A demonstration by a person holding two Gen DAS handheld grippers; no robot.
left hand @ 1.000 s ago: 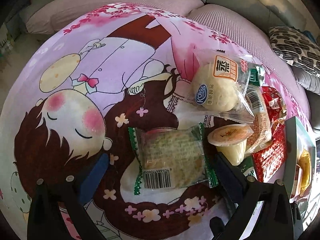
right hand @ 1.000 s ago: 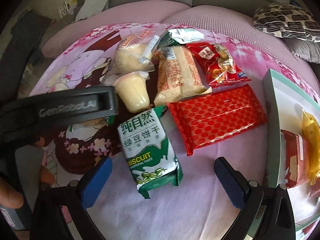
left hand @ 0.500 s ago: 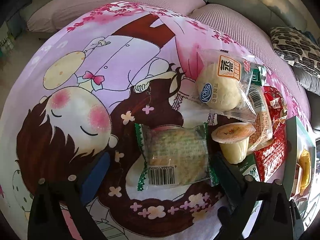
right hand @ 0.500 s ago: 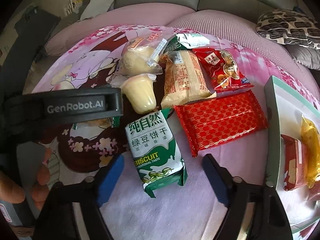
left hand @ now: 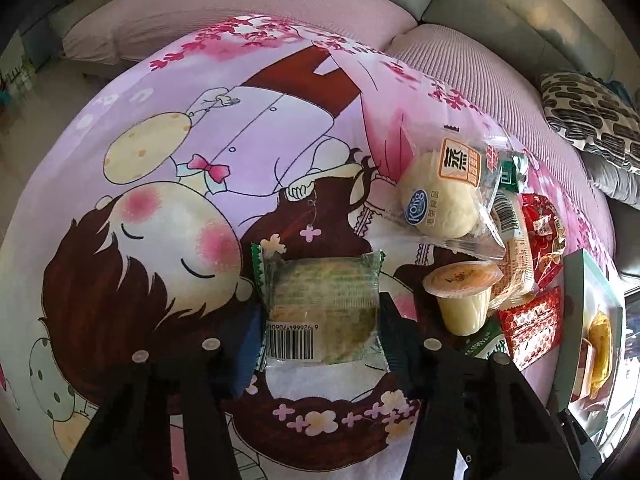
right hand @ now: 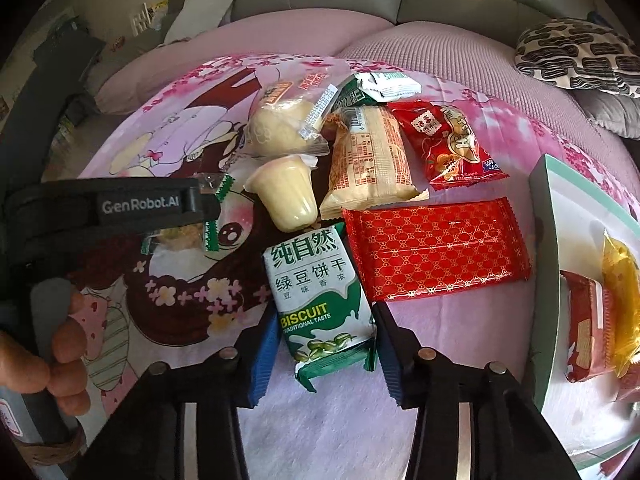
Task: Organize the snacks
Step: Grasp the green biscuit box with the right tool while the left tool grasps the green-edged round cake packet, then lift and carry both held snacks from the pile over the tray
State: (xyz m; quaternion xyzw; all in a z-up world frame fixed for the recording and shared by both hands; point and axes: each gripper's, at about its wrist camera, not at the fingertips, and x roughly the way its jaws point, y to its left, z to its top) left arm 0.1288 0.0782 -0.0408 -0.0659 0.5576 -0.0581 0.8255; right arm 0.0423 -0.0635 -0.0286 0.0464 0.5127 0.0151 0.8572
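- Left gripper point(left hand: 320, 320) first: its jaws have just been closing and now sit narrow against both side edges of the clear green-edged pastry pack point(left hand: 320, 304), which lies flat on the cartoon blanket point(left hand: 200, 140)
- Whether the pads truly bite or only touch the wrapper is hard to call from this angle
- Just right of it stand the pudding cup point(left hand: 464, 296) and the wrapped steamed bun point(left hand: 440, 204), close enough to get nudged
- Right gripper point(right hand: 324, 354): jaws have just been closing too, now pinching the lower end of the green biscuit packet point(right hand: 320, 296), the red foil pack point(right hand: 436, 248) touching its upper corner
- Far right, the tray point(right hand: 544, 216) already carries a few snacks
- Step in hand looks like a double pick-up; next call is a clean lift, then across to that tray
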